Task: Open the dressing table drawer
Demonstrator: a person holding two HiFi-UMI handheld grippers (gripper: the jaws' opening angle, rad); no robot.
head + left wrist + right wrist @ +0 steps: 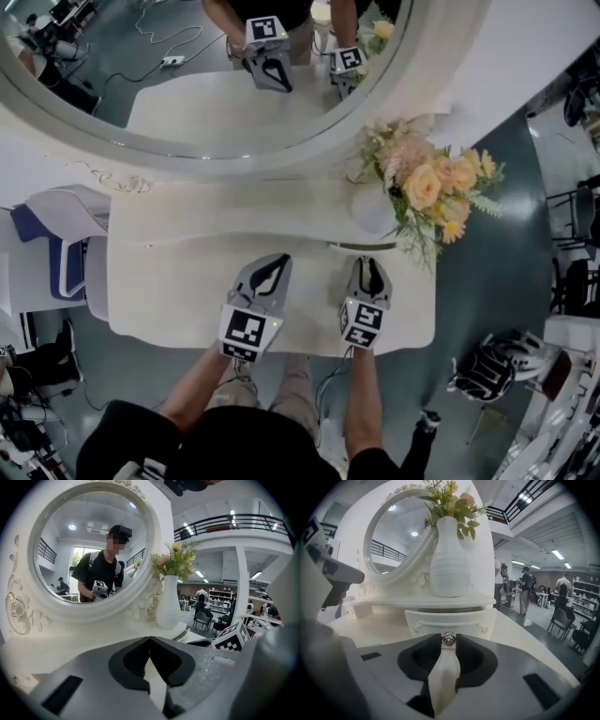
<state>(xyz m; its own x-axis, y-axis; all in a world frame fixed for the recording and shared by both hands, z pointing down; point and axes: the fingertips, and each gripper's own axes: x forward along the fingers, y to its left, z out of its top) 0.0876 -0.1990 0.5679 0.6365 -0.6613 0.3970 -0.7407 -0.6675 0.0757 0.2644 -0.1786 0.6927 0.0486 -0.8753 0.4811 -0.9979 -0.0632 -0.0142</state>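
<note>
The small white drawer [450, 619] under the raised shelf of the dressing table [169, 291] stands out a little, with a dark gap above its front. In the head view the drawer [361, 247] shows as a thin edge below the vase. My right gripper [449, 640] is shut on the drawer's small metal knob [449, 639], which sits between the jaw tips. From above, the right gripper [367, 262] reaches just up to the drawer front. My left gripper [279, 262] hovers over the tabletop to its left. In its own view the left gripper [149, 640] is shut with nothing in it.
A white ribbed vase [449, 569] of peach and yellow flowers [427, 183] stands on the shelf right above the drawer. The big round mirror [112, 141] rises behind. A blue and white chair [56, 248] sits at the table's left. The table's front edge is close to the person.
</note>
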